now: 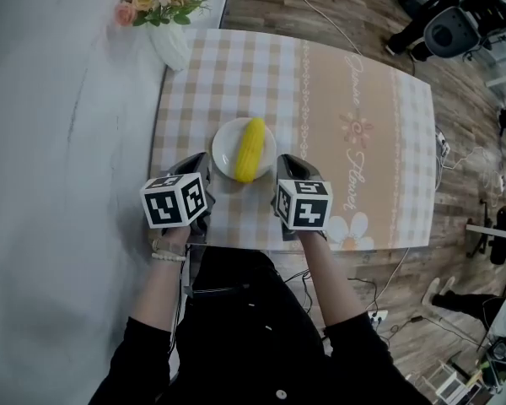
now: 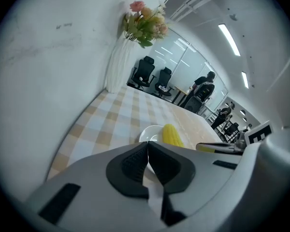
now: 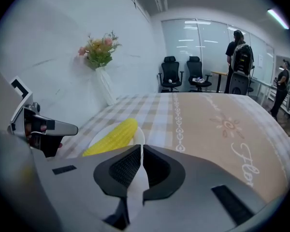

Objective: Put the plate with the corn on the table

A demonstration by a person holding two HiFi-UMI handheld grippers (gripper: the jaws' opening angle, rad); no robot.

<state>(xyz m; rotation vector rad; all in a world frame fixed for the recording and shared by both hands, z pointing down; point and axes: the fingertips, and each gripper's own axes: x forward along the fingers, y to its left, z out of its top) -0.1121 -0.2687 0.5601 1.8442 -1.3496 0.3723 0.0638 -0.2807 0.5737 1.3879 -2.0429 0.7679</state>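
Note:
A white plate (image 1: 226,146) carrying a yellow corn cob (image 1: 250,148) sits over the near part of the checked tablecloth (image 1: 346,83). Whether it rests on the cloth I cannot tell. My left gripper (image 1: 204,160) pinches the plate's near left rim, and my right gripper (image 1: 284,163) pinches its near right rim. In the left gripper view the jaws (image 2: 147,146) are pressed together with a white sliver of rim between them, the plate (image 2: 150,133) and corn (image 2: 171,135) just beyond. The right gripper (image 3: 141,151) likewise grips the rim, with corn (image 3: 113,135) on the plate (image 3: 139,135) ahead.
A white vase of flowers (image 1: 170,40) stands at the table's far left corner against a white wall. The table's near edge runs just under my grippers. Office chairs and people stand far off across the room to the right.

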